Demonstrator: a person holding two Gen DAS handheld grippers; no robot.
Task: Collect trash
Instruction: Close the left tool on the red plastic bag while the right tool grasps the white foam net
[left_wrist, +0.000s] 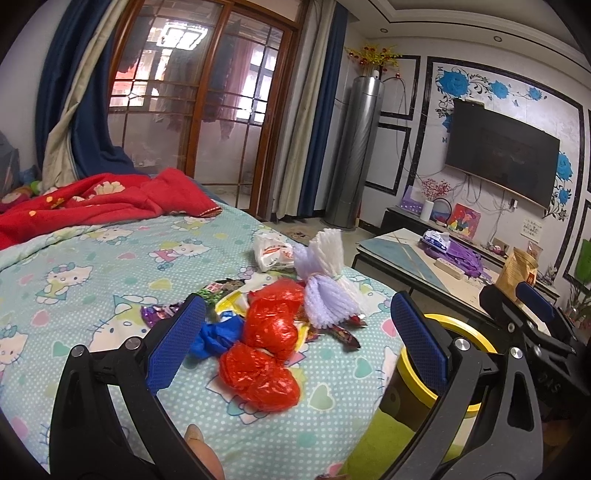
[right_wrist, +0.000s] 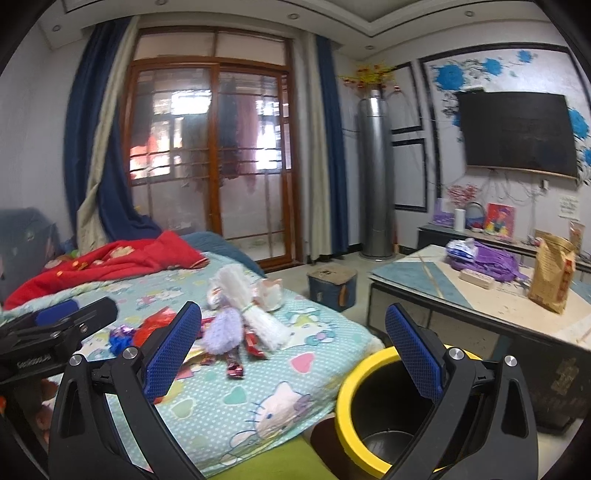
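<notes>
A trash pile lies on the cartoon-cat bedsheet (left_wrist: 92, 258): two crumpled red plastic bags (left_wrist: 271, 325), a blue bag (left_wrist: 218, 334), a white and lilac foam net bundle (left_wrist: 325, 291), a white plastic bag (left_wrist: 271, 253) and candy wrappers (left_wrist: 347, 334). My left gripper (left_wrist: 297, 343) hangs open just above and in front of the red bags, holding nothing. A yellow-rimmed black bin (right_wrist: 351, 387) stands off the bed's corner. My right gripper (right_wrist: 293, 350) is open and empty, between the bed's edge and the bin. The foam net bundle (right_wrist: 255, 314) and a red bag (right_wrist: 155, 321) lie ahead to its left.
A red blanket (left_wrist: 110, 199) is bunched at the far end of the bed. A low coffee table (right_wrist: 480, 295) carries a brown paper bag (right_wrist: 552, 280) and purple cloth. A blue box (right_wrist: 332, 284) sits on the floor. A hand shows below the left gripper.
</notes>
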